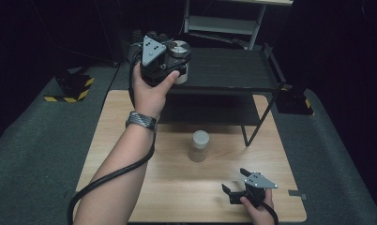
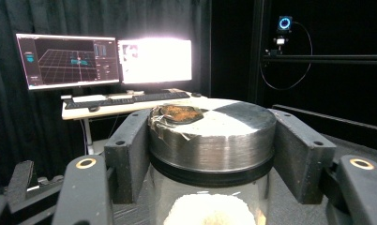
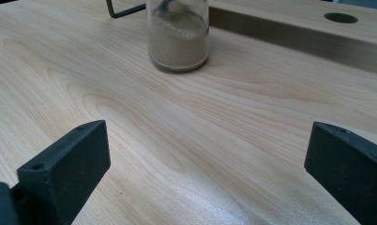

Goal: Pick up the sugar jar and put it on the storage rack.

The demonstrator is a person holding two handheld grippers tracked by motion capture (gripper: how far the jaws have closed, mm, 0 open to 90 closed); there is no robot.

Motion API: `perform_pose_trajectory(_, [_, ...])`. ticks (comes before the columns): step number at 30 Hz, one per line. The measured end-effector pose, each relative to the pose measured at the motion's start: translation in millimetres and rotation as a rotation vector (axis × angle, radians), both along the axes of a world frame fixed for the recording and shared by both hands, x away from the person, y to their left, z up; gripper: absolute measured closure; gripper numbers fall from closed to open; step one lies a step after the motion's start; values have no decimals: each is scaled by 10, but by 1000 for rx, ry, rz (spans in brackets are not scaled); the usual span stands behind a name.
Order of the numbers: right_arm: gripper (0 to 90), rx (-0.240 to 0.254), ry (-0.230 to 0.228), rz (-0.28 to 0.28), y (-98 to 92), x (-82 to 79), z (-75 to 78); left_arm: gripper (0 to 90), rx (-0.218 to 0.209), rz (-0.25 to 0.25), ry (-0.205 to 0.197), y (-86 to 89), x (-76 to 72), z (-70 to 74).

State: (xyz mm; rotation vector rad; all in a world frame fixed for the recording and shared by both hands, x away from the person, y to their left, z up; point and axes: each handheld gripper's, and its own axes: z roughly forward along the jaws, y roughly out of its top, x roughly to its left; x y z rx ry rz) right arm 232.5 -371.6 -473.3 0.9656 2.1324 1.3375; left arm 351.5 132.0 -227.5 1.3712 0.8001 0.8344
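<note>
My left gripper (image 1: 176, 55) is raised at the left end of a black rack's top shelf (image 1: 233, 70). It is shut on a glass jar with a silver metal lid (image 1: 179, 48). In the left gripper view the black jaws press both sides of that jar's lid (image 2: 212, 136), with pale contents below the rim. A second jar (image 1: 199, 146) with tan powder stands upright mid-table, also seen as the powder jar (image 3: 178, 40). My right gripper (image 1: 234, 181) rests low near the table's front right, open, its jaws wide apart over bare wood (image 3: 205, 159).
The rack's slanted leg (image 1: 258, 123) stands on the wooden table (image 1: 125, 140) right of the powder jar. Yellow-black striped blocks (image 1: 74, 89) sit on the floor at left. Beyond the held jar, a desk with two monitors (image 2: 107, 58) and a keyboard.
</note>
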Motion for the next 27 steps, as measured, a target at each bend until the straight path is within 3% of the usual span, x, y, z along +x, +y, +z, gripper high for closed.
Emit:
perform_pose_trajectory(17, [6,3,1,0,-6,1,-1,343,4,2,17,-6,-7,50])
perform_pose_trajectory(27, [6,2,2,2,-5,3,0,218,18,1,26,-32,-21,91])
